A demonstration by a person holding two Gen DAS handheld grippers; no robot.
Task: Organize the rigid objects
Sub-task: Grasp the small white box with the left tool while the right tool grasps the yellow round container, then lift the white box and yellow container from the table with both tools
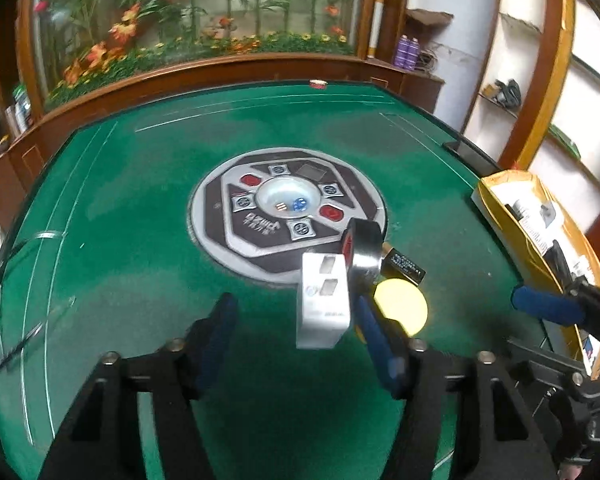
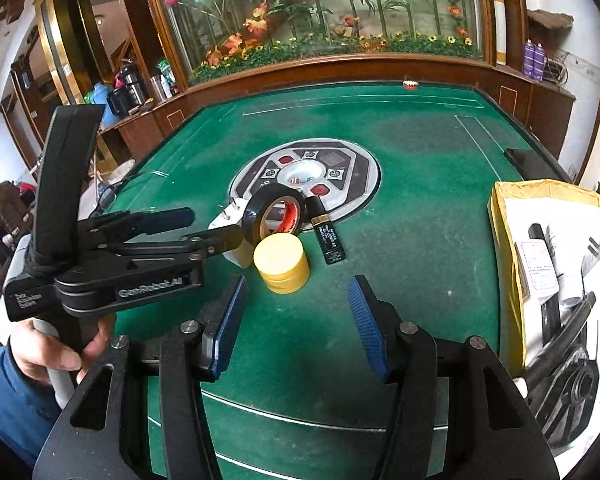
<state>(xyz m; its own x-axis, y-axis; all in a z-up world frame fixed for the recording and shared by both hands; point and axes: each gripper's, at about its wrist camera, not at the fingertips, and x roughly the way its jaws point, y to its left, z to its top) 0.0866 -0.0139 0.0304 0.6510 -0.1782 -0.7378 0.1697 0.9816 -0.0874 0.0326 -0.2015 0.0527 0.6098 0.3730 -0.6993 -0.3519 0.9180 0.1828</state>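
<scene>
Right gripper [image 2: 296, 320]: nearest the right wrist camera; its 2 blue-padded fingers stand apart over bare green felt with nothing between them, short of the yellow jar.
Left gripper [image 1: 296, 320]: fingers spread; the white box lies between them close to the right-hand pad, and I cannot tell whether that pad touches it. From the right wrist view its fingertips reach the box and the tape.
Hand [image 2: 56, 348]: holds the left gripper's handle, a blue sleeve below it.
White box [image 1: 322, 300]: on the felt, touching the tape roll.
Tape roll [image 2: 276, 214]: black, standing on edge, leaning at the edge of the round centre panel.
Yellow jar [image 2: 282, 264]: upright, just in front of the tape.
Battery [image 2: 329, 240]: black, lying flat just right of the jar.
Table [image 2: 420, 200]: green felt; round panel [image 2: 340, 168] at its middle.
Cardboard box [image 2: 500, 216]: at the table's right edge, holding papers and dark parts.
</scene>
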